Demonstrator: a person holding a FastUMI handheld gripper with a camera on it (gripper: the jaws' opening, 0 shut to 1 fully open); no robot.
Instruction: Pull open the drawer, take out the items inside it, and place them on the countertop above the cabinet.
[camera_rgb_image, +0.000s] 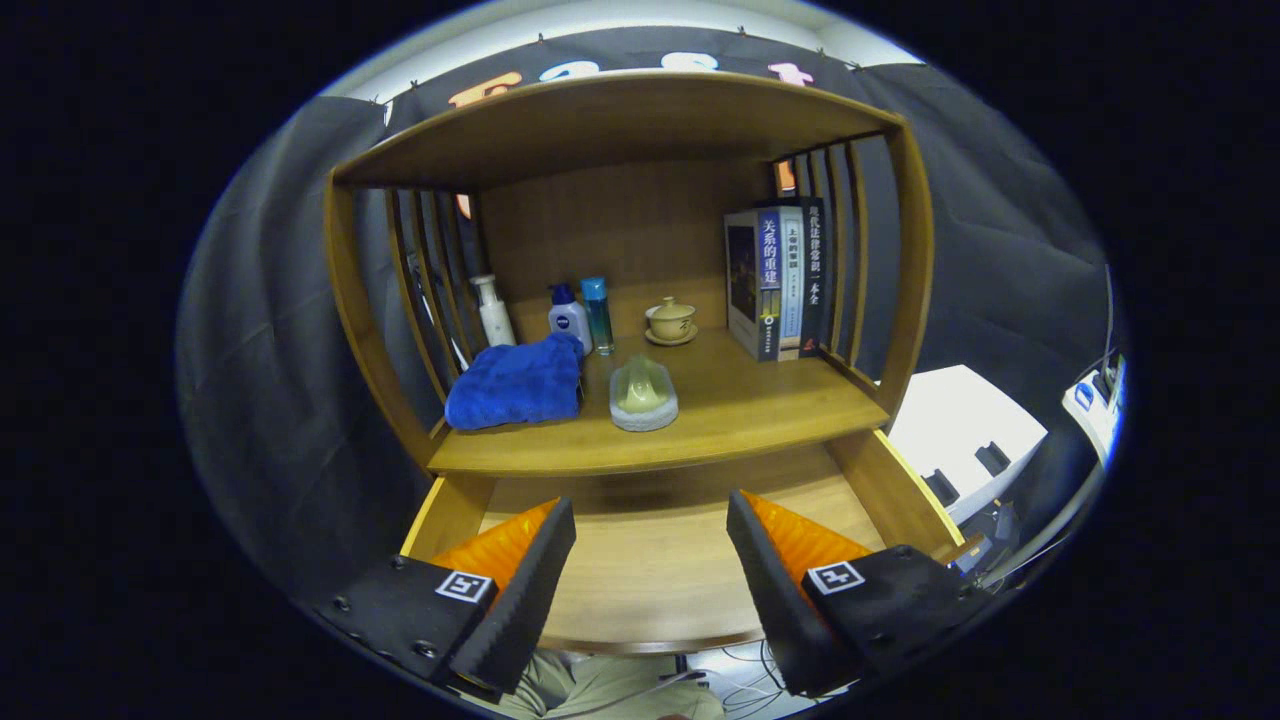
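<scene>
Wooden drawer (650, 560) lies pulled open below my spread, empty gripper (650, 545). Blue towel (518, 384) and soap dish (643, 396) sit ahead on the countertop (760, 410), above centre frame.

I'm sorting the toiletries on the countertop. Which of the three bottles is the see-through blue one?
The slim bottle with the teal cap, rightmost of the three, beside the white bottle with the blue cap; the pump bottle is all white.
</scene>
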